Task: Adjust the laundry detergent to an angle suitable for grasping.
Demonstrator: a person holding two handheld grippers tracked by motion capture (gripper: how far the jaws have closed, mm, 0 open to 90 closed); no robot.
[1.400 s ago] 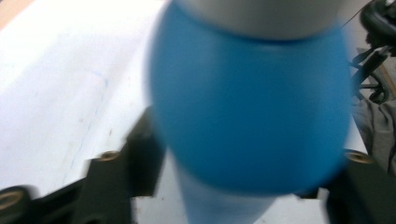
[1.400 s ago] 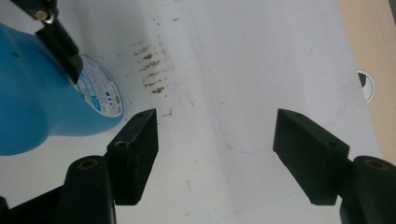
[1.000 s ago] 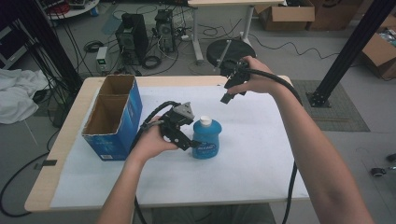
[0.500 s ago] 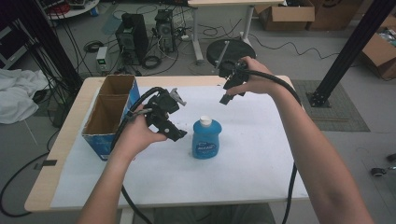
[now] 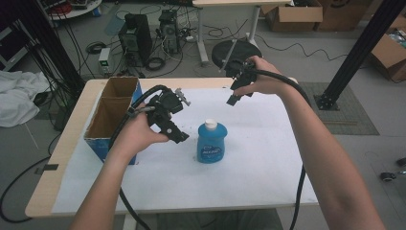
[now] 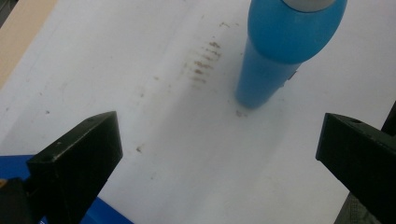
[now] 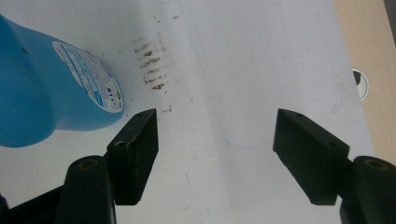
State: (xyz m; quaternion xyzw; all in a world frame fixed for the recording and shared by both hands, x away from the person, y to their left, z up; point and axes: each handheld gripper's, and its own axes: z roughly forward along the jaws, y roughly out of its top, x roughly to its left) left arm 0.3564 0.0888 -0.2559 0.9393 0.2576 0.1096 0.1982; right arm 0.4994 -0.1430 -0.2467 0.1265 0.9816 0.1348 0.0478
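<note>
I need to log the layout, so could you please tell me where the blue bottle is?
In the high view, the blue bottle stands upright mid-table on the white sheet, just right of the left hand-held gripper.

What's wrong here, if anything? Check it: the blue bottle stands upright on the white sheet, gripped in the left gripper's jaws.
The grip is wrong. The blue bottle stands upright on the white sheet, but free: the left gripper is open beside it, as the high view shows.

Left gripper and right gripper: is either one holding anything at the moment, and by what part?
Nothing is held. The left gripper is open beside the blue bottle, which stands free on the table. The right gripper is open above the white sheet.
</note>
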